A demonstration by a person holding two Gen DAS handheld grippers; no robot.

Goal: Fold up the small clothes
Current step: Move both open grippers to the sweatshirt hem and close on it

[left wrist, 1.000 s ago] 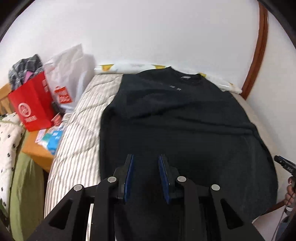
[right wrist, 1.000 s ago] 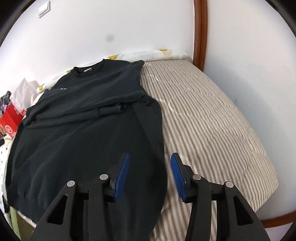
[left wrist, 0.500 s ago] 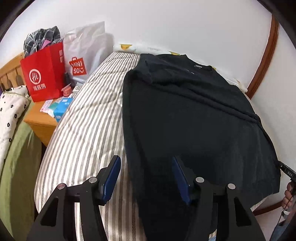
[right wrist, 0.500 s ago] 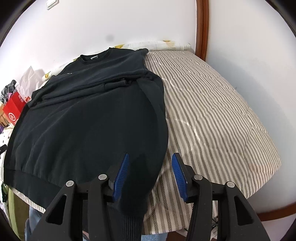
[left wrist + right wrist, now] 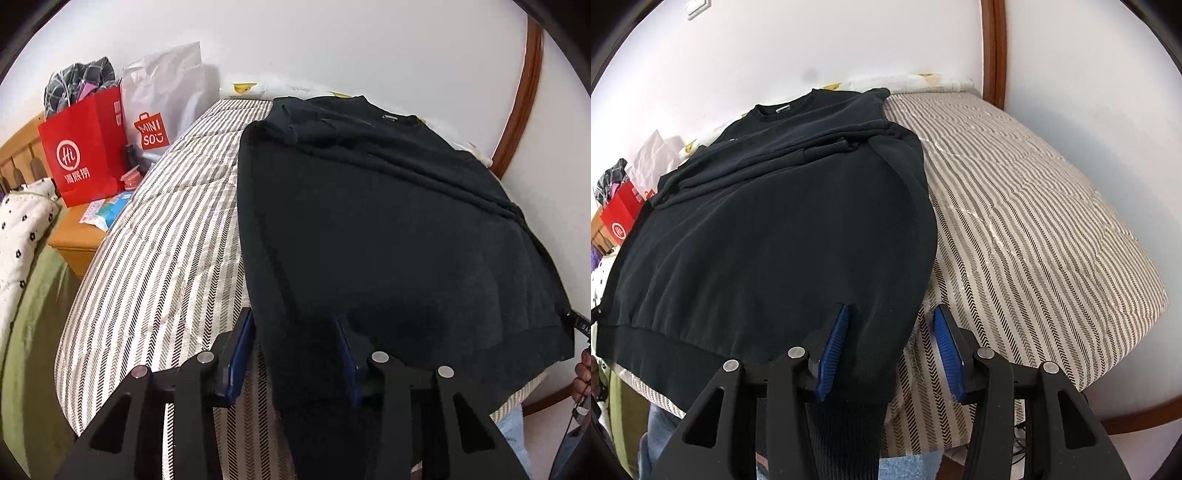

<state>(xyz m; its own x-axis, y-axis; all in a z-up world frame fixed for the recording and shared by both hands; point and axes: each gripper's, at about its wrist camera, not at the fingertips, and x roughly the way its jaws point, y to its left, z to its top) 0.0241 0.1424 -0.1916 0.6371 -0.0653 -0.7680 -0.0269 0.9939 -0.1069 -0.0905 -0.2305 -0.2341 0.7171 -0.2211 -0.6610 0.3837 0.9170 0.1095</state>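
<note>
A black sweater (image 5: 369,221) (image 5: 775,229) lies flat on the striped bed (image 5: 166,240) (image 5: 1034,221), collar at the far end and sleeves folded across the chest. My left gripper (image 5: 291,317) sits low at the sweater's near left hem corner. Its jaws are closing with the dark cloth lying between the blue pads (image 5: 240,347), and a gap still shows beside the cloth. My right gripper (image 5: 891,310) straddles the near right hem corner. Its jaws stand apart, with cloth against the left pad (image 5: 833,347) and bare bedding by the right one.
A red paper bag (image 5: 85,155) and a white shopping bag (image 5: 162,107) stand on a wooden nightstand (image 5: 74,243) left of the bed. White walls close the far side and right. A hand (image 5: 583,373) shows at the right edge.
Both grippers have sunk toward the sweater's near hem and now straddle its corners. The left one shifted left to the sweater's edge, and its jaws widened, then narrowed a little.
</note>
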